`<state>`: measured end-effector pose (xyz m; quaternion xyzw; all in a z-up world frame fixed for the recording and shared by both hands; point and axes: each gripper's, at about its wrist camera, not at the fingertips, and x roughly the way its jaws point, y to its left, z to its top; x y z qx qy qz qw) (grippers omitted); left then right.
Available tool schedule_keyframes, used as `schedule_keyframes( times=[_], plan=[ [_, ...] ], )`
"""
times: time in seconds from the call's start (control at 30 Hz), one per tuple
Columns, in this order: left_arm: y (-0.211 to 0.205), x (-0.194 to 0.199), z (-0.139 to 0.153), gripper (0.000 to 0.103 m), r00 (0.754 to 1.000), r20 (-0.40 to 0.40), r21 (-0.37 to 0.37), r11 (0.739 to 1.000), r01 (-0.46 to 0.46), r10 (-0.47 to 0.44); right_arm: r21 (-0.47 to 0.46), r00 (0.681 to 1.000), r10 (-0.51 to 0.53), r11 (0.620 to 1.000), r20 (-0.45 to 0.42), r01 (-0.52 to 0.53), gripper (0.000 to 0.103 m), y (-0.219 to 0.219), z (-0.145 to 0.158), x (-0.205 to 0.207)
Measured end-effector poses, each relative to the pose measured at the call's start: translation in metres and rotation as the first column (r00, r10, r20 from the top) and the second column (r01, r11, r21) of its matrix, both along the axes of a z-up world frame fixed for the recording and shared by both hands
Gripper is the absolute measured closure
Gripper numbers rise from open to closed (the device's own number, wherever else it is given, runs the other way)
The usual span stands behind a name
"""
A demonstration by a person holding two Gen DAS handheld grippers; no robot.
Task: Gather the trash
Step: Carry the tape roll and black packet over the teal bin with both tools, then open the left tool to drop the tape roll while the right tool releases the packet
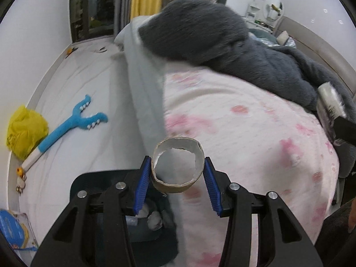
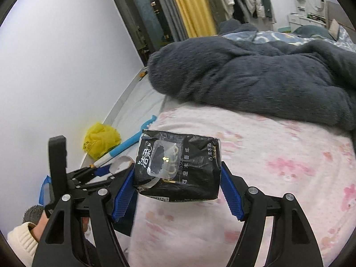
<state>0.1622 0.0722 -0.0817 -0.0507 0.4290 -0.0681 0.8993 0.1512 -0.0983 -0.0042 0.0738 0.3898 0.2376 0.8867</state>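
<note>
Left tongs (image 1: 178, 173) pinch a brown cardboard tube (image 1: 178, 165), its open end facing the camera, above a dark bin (image 1: 153, 229). Right tongs (image 2: 178, 178) clamp a black crumpled tissue packet (image 2: 178, 166), long axis crosswise between the pads.

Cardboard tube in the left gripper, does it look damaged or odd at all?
Yes. The cardboard tube pinched in the left gripper has a ragged, torn inner edge at its far rim, and its ring looks slightly squashed.
</note>
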Motion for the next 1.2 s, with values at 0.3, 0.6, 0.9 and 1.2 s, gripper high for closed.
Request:
schedule_keyframes(
  times=[0.3,0.6,0.9,1.2],
  plan=[
    [0.042,-0.008,-0.038,0.053,0.99,-0.125,0.015,0.998,-0.064,0.066,-0.026,0.996,0.095,0.995,-0.002,-0.095,0.03,0.066,-0.004,0.002],
    [0.083,-0.015,-0.085,0.053,0.949,-0.296,-0.016,0.992,-0.122,0.111,-0.034,0.986,0.167,0.985,-0.017,-0.167,0.03,0.114,-0.012,0.003],
    [0.107,-0.031,-0.108,0.033,0.916,-0.389,-0.041,0.991,-0.126,0.1,-0.063,0.973,0.228,0.971,-0.034,-0.23,0.03,0.16,-0.023,0.004],
    [0.139,-0.05,-0.083,0.027,0.942,-0.303,-0.037,0.986,-0.162,0.143,-0.111,0.959,0.267,0.954,-0.092,-0.277,0.03,0.196,-0.045,0.011]
  ],
)
